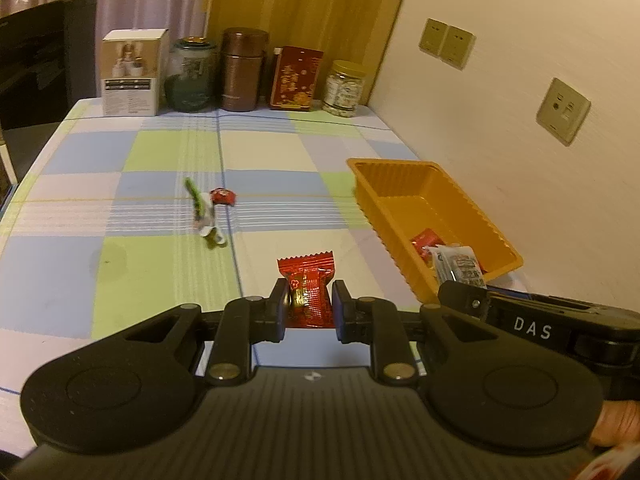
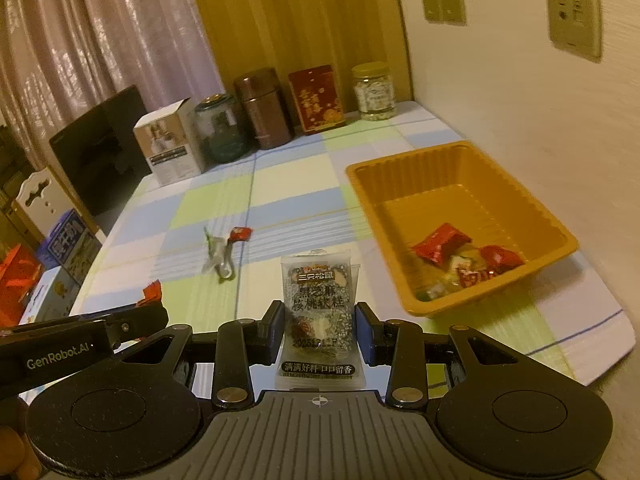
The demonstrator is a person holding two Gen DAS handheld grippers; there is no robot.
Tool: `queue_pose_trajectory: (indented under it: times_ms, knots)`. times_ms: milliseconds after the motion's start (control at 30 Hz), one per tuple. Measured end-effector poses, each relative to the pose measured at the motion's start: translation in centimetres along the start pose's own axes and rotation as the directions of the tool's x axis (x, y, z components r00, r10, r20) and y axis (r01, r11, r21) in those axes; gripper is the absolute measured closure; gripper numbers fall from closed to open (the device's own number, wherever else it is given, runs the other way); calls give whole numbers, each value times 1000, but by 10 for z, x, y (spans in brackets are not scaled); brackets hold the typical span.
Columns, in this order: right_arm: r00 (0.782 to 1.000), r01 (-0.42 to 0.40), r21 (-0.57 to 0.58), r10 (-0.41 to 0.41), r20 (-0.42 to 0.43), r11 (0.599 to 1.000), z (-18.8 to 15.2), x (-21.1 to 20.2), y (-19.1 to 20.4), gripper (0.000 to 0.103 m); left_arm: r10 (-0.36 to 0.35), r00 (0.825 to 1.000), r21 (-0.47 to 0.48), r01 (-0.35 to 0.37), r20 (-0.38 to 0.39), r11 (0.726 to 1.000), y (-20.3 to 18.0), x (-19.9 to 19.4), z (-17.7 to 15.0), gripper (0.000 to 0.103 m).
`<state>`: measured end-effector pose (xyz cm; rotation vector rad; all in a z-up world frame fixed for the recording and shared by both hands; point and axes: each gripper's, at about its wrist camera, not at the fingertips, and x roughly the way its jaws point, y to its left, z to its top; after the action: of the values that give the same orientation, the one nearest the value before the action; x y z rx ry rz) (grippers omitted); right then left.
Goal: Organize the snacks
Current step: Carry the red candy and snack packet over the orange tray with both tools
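Red candy [image 1: 306,285] and grey sachet [image 2: 319,312] upright, clamped — orange tray [image 2: 400,176] part-filled.

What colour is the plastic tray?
Orange plastic tray, clearest in the right wrist view.

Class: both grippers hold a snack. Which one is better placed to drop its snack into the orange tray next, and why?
Probably the right gripper: its clear snack packet sits beside the orange tray. The left gripper, holding the red candy, is farther out.

Checked tablecloth [image 1: 160,280] under orange tray [image 1: 404,196], 2 loose candies [image 1: 212,210], back-row containers [image 1: 244,70].
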<state>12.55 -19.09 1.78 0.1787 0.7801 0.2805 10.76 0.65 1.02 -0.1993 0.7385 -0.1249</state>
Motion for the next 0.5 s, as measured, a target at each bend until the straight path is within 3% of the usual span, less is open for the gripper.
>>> queue_pose_trajectory:
  times_ms: [500]
  knots:
    - [992,114,111,-119,43,987,12,-24,-78,65,-106,994,92,109,-38,990,-68,34,16,83]
